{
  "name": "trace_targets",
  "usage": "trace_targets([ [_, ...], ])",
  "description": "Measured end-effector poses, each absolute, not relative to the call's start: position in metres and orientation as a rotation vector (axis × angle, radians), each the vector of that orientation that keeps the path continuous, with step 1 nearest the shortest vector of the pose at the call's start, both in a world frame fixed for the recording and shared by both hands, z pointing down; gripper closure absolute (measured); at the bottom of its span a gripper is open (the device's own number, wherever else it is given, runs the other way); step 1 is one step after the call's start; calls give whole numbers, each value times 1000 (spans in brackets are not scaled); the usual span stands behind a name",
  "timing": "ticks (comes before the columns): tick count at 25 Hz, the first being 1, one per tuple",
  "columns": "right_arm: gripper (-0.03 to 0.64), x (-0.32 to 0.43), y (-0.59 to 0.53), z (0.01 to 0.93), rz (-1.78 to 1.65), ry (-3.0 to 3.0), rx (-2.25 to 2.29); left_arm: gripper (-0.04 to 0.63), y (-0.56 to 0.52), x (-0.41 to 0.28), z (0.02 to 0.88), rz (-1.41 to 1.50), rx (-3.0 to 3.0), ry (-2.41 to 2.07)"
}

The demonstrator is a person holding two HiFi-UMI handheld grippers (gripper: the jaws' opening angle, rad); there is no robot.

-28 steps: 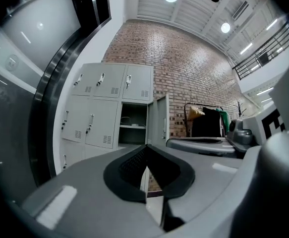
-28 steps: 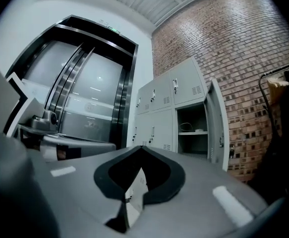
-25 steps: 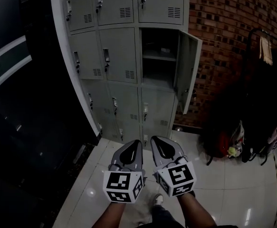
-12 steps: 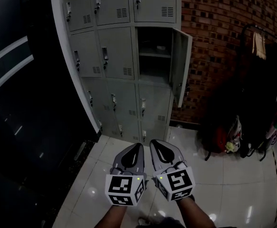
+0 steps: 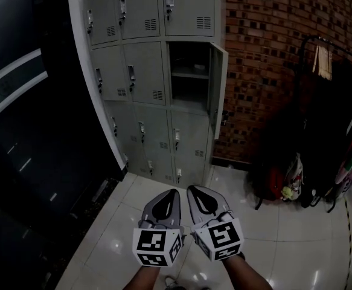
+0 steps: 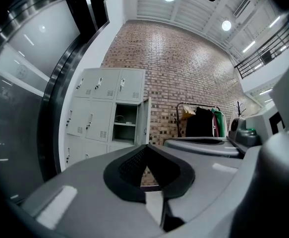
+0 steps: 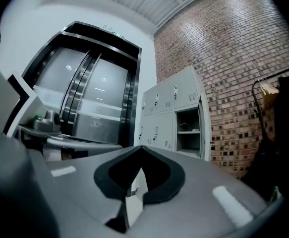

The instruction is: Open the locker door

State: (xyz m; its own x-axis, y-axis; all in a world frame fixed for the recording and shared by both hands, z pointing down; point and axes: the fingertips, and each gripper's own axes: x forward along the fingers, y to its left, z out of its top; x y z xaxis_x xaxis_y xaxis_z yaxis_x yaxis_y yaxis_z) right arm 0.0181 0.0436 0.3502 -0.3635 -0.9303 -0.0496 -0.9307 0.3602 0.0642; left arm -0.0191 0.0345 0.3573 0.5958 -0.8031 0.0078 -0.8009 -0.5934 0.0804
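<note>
The grey locker bank (image 5: 139, 71) stands against the brick wall, some way ahead of me. One middle-row compartment (image 5: 189, 77) on its right side is open, with a shelf inside, and its door (image 5: 218, 83) is swung out to the right. My left gripper (image 5: 165, 198) and right gripper (image 5: 198, 193) hang side by side low over the floor, both shut with nothing in them, far from the locker. The left gripper view shows the open compartment (image 6: 125, 125) beyond the shut left gripper (image 6: 145, 149). In the right gripper view the open compartment (image 7: 188, 134) lies past the shut right gripper (image 7: 140, 149).
A clothes rack (image 5: 323, 101) with dark garments and bags (image 5: 281, 183) stands at the right along the brick wall (image 5: 266, 47). A dark glass wall (image 5: 25, 138) runs down the left. Glossy white floor tiles (image 5: 296, 246) lie between me and the lockers.
The view has drawn back from the lockers, which now sit further left in the frame. Both grippers have sunk a little lower, still shut and side by side. The door stays open.
</note>
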Motion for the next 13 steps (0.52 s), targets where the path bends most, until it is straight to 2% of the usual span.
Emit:
trace_targets([
  [13, 617, 46, 88, 349, 138, 2605, -1729, 589, 77, 12, 358, -29, 2732, -1406],
])
